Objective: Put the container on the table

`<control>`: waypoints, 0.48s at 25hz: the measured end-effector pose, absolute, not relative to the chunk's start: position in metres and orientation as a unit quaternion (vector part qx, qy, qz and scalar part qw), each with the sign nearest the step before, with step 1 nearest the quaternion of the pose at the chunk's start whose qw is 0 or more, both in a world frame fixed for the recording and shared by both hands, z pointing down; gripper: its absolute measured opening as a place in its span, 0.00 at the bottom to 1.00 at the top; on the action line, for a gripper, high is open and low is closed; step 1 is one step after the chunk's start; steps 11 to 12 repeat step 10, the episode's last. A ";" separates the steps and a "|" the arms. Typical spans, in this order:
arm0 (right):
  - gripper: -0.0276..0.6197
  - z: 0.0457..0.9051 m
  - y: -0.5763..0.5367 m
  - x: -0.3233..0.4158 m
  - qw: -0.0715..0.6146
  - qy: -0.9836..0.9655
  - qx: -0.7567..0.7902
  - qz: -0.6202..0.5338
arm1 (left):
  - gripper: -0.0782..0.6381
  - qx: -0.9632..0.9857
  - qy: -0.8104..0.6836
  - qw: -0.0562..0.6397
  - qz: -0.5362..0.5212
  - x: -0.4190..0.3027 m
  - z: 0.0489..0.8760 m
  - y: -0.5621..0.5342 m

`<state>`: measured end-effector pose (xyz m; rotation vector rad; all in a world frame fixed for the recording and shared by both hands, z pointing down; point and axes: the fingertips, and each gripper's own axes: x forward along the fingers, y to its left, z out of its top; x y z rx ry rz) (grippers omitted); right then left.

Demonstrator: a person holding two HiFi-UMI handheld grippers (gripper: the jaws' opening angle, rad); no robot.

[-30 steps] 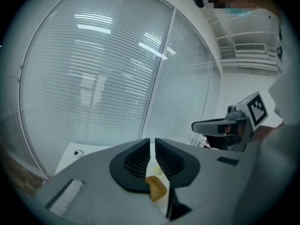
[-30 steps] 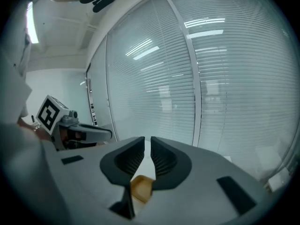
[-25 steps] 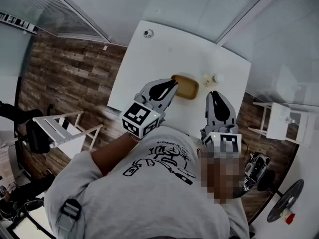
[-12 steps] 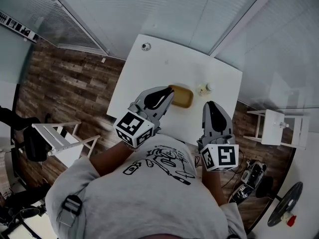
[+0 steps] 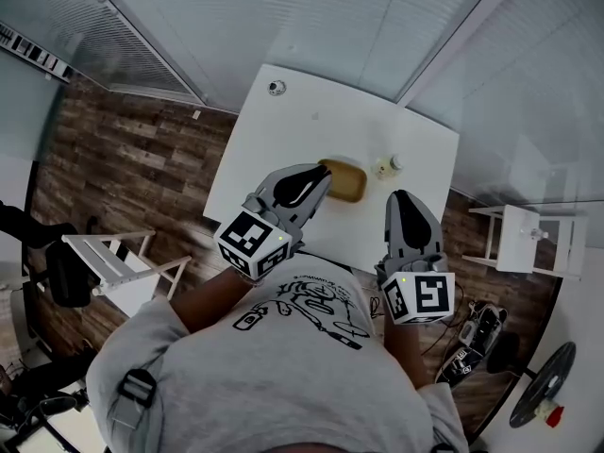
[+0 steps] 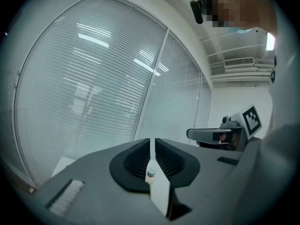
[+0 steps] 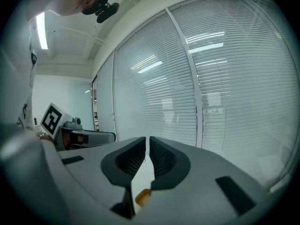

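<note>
amber rounded-rectangular container [image 5: 345, 182] on smooth white table [image 5: 302, 121]; ribbed jaws of left gripper [image 5: 322, 170] and right gripper [image 5: 401, 197] clenched, empty

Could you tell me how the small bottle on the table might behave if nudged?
The small bottle stands upright and narrow, so it would probably tip easily. Its seemingly round body may then roll across the table.

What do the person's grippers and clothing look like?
Both the left gripper and right gripper are grey, rounded shells with black ribbed insides, tapering to a point. Each carries a white cube printed with black square markers. The person wears a grey T-shirt with a black line drawing.
</note>
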<state>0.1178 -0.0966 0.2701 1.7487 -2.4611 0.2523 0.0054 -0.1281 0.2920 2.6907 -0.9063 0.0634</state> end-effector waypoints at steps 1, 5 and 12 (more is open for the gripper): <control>0.08 0.270 -0.097 0.118 0.056 -0.811 0.576 0.083 | 0.15 0.937 -0.315 0.150 0.022 0.006 0.292 -0.128; 0.08 0.268 -0.097 0.117 0.055 -0.811 0.577 0.082 | 0.15 0.937 -0.313 0.151 0.022 0.006 0.292 -0.127; 0.08 0.267 -0.098 0.117 0.052 -0.811 0.578 0.079 | 0.15 0.938 -0.309 0.153 0.017 0.005 0.290 -0.128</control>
